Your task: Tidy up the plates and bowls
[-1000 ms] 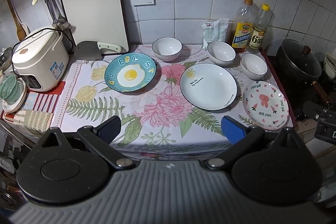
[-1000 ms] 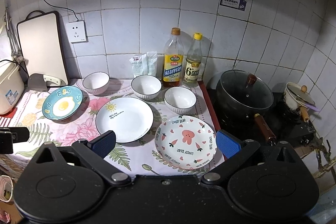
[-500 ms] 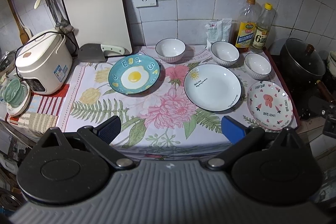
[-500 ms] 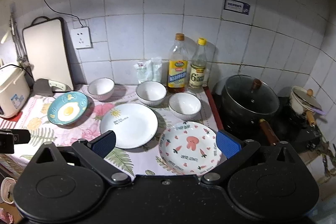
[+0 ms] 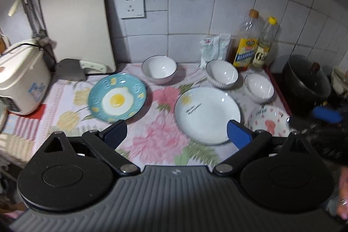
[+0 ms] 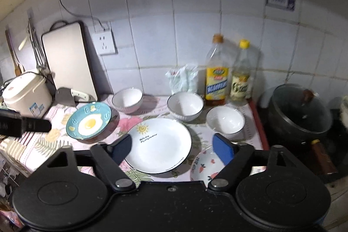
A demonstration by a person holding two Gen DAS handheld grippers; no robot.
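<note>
With nothing yet stacked, the right claw (image 6: 171, 146), its jaws just narrowing but holding nothing, is hanging over the white plate (image 6: 159, 145), seemingly lining up for its rim, while the left claw (image 5: 176, 134) is waiting wide and empty, egg plate (image 5: 117, 99) just ahead-left.

Open left claw (image 5: 177, 133) above plates (image 5: 207, 115)

Glazed crockery on printed cloth, against tiled walls

The white plate (image 6: 158, 145), blue egg plate (image 5: 117, 99) and three bowls (image 5: 159, 68) look like glossy glazed ceramic with small highlights. A matt floral cloth (image 5: 156, 140) covers the tabletop. The oil bottles (image 6: 217, 77) are clear plastic, the rice cooker (image 5: 21, 77) smooth plastic, the wall tiles (image 5: 189, 10) faintly shiny.
</note>
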